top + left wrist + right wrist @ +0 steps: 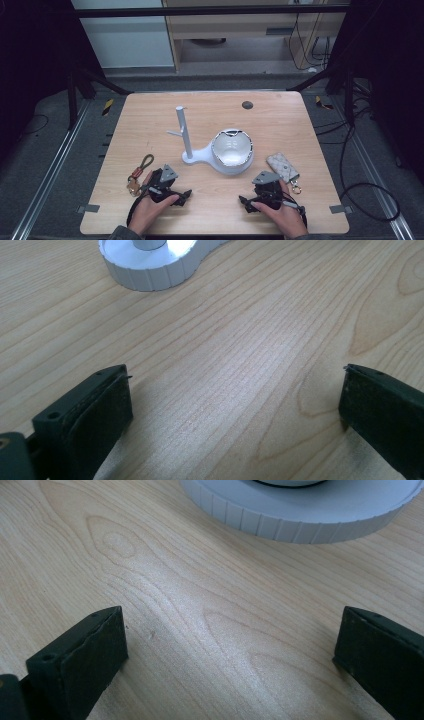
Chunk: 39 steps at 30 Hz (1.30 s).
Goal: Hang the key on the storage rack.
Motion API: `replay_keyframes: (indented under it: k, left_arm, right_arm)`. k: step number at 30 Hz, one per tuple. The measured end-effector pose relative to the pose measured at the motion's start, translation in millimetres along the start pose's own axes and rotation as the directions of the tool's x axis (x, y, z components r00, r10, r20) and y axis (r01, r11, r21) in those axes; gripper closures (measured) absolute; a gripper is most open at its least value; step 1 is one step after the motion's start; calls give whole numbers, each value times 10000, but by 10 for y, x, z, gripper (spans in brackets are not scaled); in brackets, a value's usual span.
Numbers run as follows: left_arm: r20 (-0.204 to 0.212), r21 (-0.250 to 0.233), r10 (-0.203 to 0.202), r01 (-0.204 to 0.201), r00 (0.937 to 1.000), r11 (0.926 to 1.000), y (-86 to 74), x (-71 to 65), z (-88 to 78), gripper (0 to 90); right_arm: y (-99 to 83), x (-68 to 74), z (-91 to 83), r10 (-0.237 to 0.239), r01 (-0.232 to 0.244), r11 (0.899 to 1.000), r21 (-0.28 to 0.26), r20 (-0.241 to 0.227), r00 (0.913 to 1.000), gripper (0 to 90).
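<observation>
While both hands rest low near the front edge of the pale wooden surface, the high view lays everything out. Left gripper sits on the wood at front left, right gripper at front right, a wide bare stretch of wood between them. Just left of the left gripper lies a keyring with a dark green cord loop and a reddish clip, near but apart. Just right of the right gripper lies a small beige patterned pouch with a metal ring, close to the surface's right side. Ahead, in the middle, stands a white plastic stand with an upright post and a bowl-shaped dish; open wood lies beyond it up to a small dark round spot near the far edge.

Over to the left gripper view: black fingers stand wide apart, nothing between them, only wood grain. The stand's ribbed round foot sits at the top, well clear of the tips.

Now the right gripper view: fingers again spread wide and empty, plain wood in the gap. The stand's broader ribbed rim curves across the top, with free wood before it.
</observation>
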<state>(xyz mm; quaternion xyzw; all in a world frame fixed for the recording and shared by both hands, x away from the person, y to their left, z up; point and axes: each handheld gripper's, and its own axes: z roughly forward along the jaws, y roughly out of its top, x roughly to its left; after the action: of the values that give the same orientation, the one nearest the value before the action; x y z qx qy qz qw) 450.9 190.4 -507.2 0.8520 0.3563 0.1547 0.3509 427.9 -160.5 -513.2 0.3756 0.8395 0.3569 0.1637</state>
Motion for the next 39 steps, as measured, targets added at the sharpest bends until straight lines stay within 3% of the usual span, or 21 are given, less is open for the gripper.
replay_keyframes:
  k: [2,3,5,6,11,14,15,16,18,25,27,31,32,34,37,39]
  left_arm:
    - [22,-110,-72,73,10000,9999,1,17,-29,55]
    - [-70,-355,-395,392,9992,9986,7,79,-113,42]
    - [-144,-387,-438,432,9989,9983,13,117,-157,51]
    - [-340,-334,-484,473,9982,9983,33,193,-258,56]
    - [-789,12,-580,583,9952,9983,71,363,-427,61]
    - [-1063,528,-776,835,9913,9951,94,581,-529,57]
    - [-1063,528,-776,835,9913,9951,94,581,-529,54]
    - [-1194,732,-958,1050,9882,9918,101,690,-567,54]
    - [-1440,1008,-994,1145,9846,9883,108,785,-596,58]
    - [-1808,1573,-1192,1484,9763,9763,149,1025,-671,122]
    - [-1878,1832,-1418,1765,9719,9671,167,1150,-688,153]
    - [-1960,2377,-1682,2132,9661,9477,169,1261,-676,249]
    - [-1960,2377,-1682,2132,9661,9477,169,1261,-676,280]
    - [-1937,2699,-1853,2340,9634,9340,168,1302,-645,331]
    - [-1929,2905,-1661,2180,9671,9317,168,1317,-624,408]
    - [-1839,3131,-1577,2099,9702,9262,153,1318,-608,442]
  right_arm:
    - [-1,1,1,7,-7,10000,-18,3,10000,5]
    - [-1,1,1,13,-13,10000,-17,9,10000,5]
    - [-2,2,0,19,-19,10000,-16,16,10000,5]
    - [-2,7,-4,57,-57,10000,17,65,10000,5]
    - [-2,8,-5,71,-71,10000,19,79,9999,5]
    - [-3,9,-5,76,-76,10000,20,82,9999,5]
    - [-3,9,-5,80,-80,10000,21,85,9999,5]
    - [-3,9,-5,85,-85,10000,20,87,9999,5]
    - [-3,9,-5,82,-82,10000,20,86,9999,5]
    - [-3,9,-5,85,-85,10000,20,86,9999,5]
    - [-3,9,-5,80,-80,10000,19,87,9999,5]
    - [-3,8,-5,80,-80,10000,20,85,9999,5]
    - [-3,8,-5,81,-81,10000,19,85,9999,5]
    - [-3,8,-4,85,-85,10000,18,79,9999,4]
    - [-2,8,-4,83,-83,10000,19,81,9999,4]
    - [-3,9,-4,87,-87,10000,20,81,9999,4]
